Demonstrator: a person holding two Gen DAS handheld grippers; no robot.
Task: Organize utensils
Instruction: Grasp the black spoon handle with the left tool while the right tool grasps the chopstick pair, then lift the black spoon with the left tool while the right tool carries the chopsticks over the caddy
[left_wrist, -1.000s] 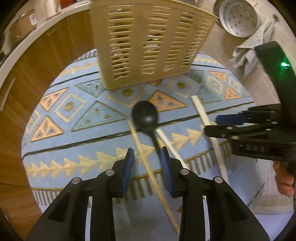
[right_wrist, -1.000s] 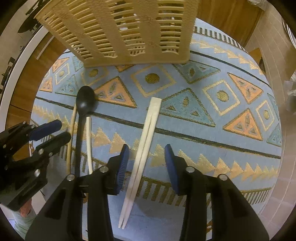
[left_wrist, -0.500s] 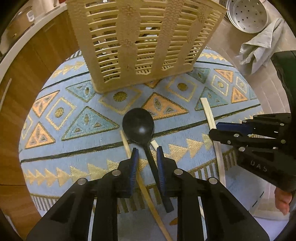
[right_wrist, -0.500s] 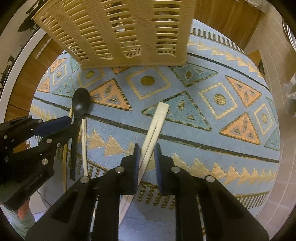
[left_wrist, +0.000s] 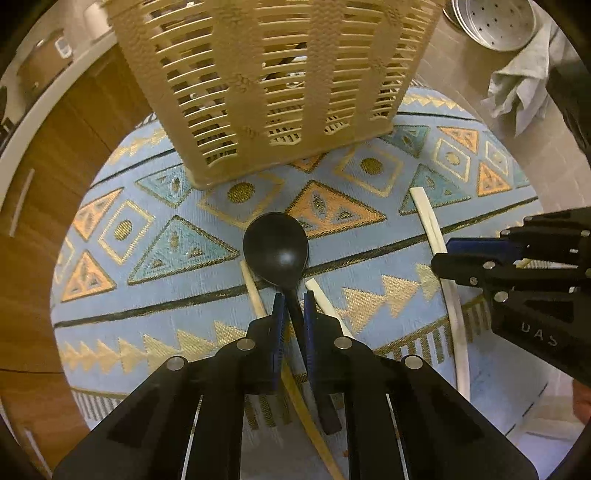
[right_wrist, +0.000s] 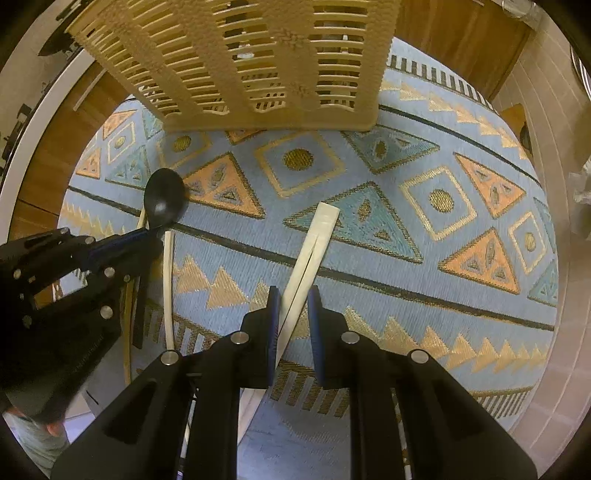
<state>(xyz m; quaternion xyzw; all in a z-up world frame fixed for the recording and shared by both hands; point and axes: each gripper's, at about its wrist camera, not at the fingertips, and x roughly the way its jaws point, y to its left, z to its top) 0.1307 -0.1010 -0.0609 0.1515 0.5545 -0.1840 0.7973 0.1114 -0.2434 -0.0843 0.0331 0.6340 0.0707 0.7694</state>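
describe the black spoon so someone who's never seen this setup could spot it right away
Find the tall beige slatted basket standing on the blue patterned mat. Just in front of it lies the black spoon, bowl toward the basket, its handle between the left tongs. It is the only dark utensil: the sticks beside it and the cream tongs-shaped piece in the right tongs are all pale.
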